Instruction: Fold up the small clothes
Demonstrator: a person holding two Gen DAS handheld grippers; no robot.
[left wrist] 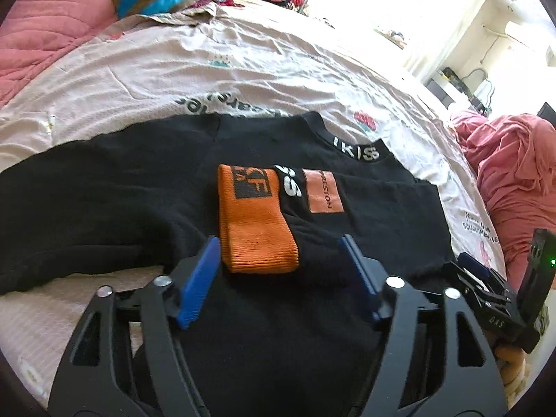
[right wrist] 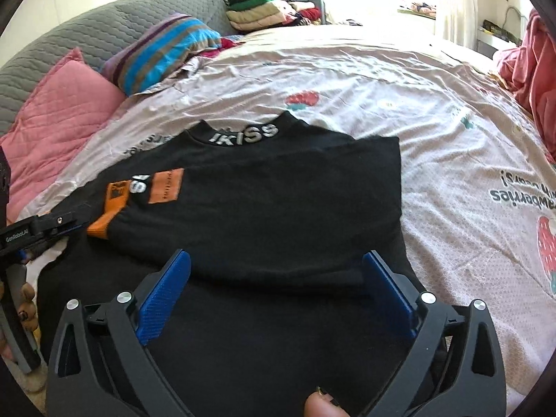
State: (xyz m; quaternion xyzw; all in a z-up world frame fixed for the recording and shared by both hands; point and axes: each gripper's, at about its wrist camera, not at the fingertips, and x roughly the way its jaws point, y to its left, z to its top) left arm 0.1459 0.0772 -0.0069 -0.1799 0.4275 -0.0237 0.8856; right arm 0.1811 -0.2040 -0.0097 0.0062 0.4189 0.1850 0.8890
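Observation:
A black sweater (left wrist: 121,191) with white lettering on its collar (right wrist: 245,135) lies flat on the bed sheet (left wrist: 173,69). One sleeve is folded across the chest, and its orange cuff (left wrist: 253,222) rests near the middle. My left gripper (left wrist: 278,243) hovers open at the sweater's near side, the cuff's end between its blue fingers (left wrist: 198,278) without touching them. My right gripper (right wrist: 276,255) stands wide open over the folded sleeve's (right wrist: 278,215) near edge, holding nothing. Each gripper shows at the edge of the other's view: the right gripper (left wrist: 486,278), the left gripper (right wrist: 52,229).
Pink pillow (right wrist: 59,111), striped pillow (right wrist: 163,48) and grey quilted headboard (right wrist: 104,24) line the far left. A pile of folded clothes (right wrist: 264,10) sits at the back. A rumpled pink blanket (left wrist: 514,180) lies at the right. A thumb (right wrist: 321,405) shows at the bottom.

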